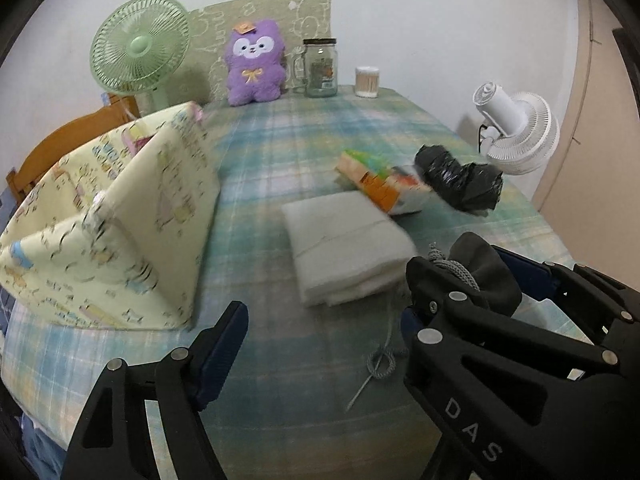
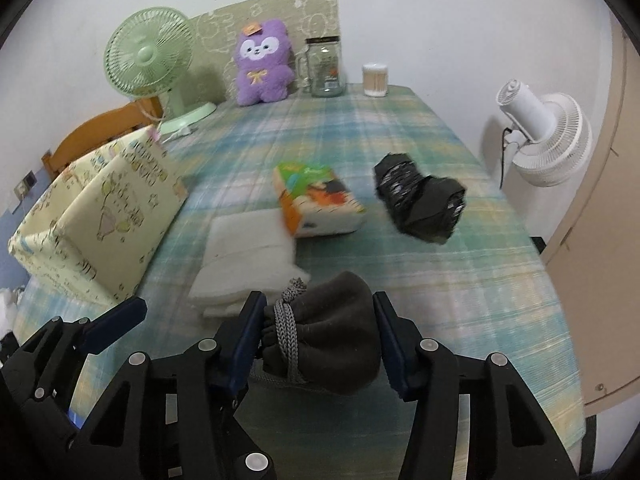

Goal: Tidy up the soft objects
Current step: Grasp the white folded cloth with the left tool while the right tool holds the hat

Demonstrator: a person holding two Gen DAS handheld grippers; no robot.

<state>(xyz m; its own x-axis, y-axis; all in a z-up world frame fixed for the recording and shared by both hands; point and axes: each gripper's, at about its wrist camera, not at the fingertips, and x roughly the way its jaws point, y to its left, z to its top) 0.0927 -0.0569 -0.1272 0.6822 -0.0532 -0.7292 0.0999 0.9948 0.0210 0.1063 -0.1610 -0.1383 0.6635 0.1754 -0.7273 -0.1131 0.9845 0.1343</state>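
Note:
A dark grey drawstring pouch (image 2: 340, 332) sits between my right gripper's (image 2: 316, 336) blue pads, which press on both its sides near the table's front edge. Its grey cord (image 1: 380, 364) trails on the cloth. My left gripper (image 1: 320, 312) stands open just left of it, holding nothing; one of its fingers (image 2: 116, 320) shows in the right wrist view. Beyond lie a folded white cloth (image 2: 248, 256), a colourful tissue pack (image 2: 316, 200) and a crumpled black bag (image 2: 420, 200). A yellow patterned fabric box (image 1: 120, 220) stands open at the left. A purple plush (image 1: 254, 64) sits at the back.
The table has a plaid cloth (image 2: 440, 280). At the back stand a green fan (image 1: 140, 52), a glass jar (image 1: 320, 68) and a cotton swab tub (image 1: 367, 82). A white fan (image 2: 544, 136) is off the right edge, a wooden chair (image 1: 60, 144) behind the fabric box.

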